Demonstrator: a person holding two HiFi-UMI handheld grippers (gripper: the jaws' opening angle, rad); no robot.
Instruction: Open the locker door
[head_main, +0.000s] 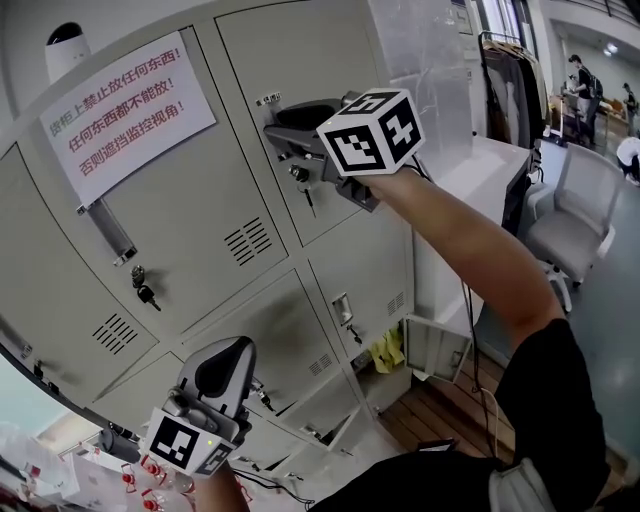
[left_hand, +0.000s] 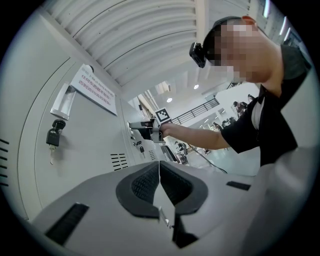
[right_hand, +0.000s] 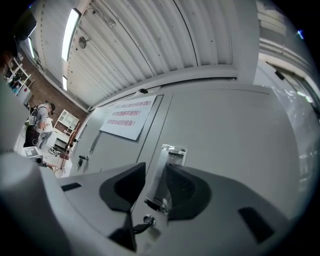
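Observation:
The grey upper locker door (head_main: 300, 60) looks flush with its neighbours. Its upright metal handle (right_hand: 161, 175) stands between the jaws of my right gripper (right_hand: 154, 186), which is shut on it, at the top centre of the head view (head_main: 285, 125). A key (right_hand: 145, 222) hangs in the lock just under the handle (head_main: 303, 185). My left gripper (head_main: 235, 352) is held low at the bottom left, away from the lockers, its pads (left_hand: 150, 181) pressed together with nothing between them. From the left gripper view the right gripper (left_hand: 137, 127) shows at that door.
A paper notice (head_main: 125, 110) with red print is taped on the neighbouring door, which has its own handle (head_main: 110, 230) and key (head_main: 143, 288). Lower lockers follow below, one small door (head_main: 435, 345) standing open. A white table (head_main: 490, 165) and a chair (head_main: 580, 215) stand to the right.

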